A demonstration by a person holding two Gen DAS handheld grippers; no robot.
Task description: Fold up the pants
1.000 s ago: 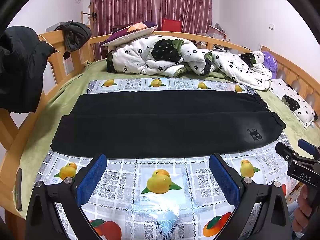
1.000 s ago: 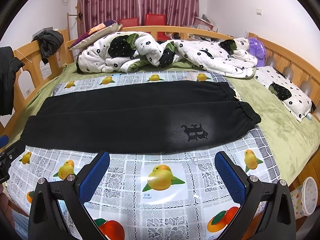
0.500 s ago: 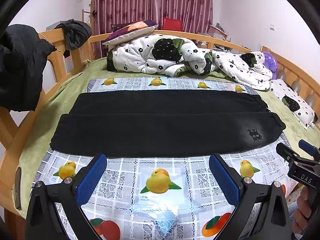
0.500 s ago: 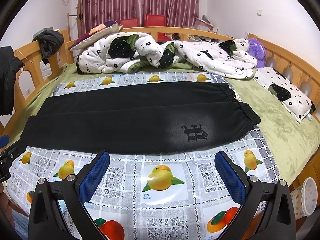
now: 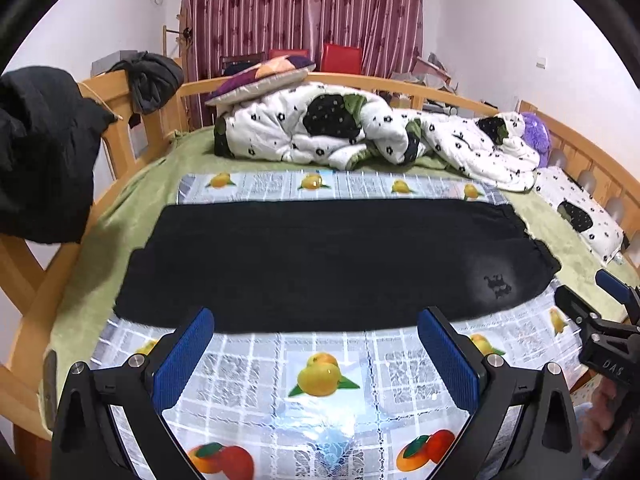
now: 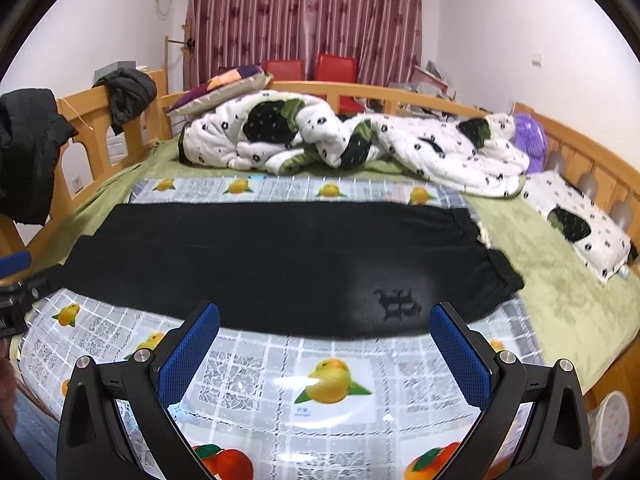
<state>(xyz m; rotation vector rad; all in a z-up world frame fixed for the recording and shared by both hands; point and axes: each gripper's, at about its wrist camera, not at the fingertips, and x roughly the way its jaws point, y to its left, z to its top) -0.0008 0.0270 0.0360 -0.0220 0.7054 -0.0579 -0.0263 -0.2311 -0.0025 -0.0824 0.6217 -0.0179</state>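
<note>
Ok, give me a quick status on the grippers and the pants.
Left gripper open, empty. Right gripper open, empty. Black pants flat on the fruit-print cloth, unfolded, not gripped. Nothing lying on them.

Both wrist cameras look forward between wide-set blue fingers, low over the fruit-print cloth (image 5: 320, 376) toward the curtain (image 6: 308, 12). Both share the black pants (image 5: 332, 264) ahead, and each catches the other gripper at its frame's edge.
</note>
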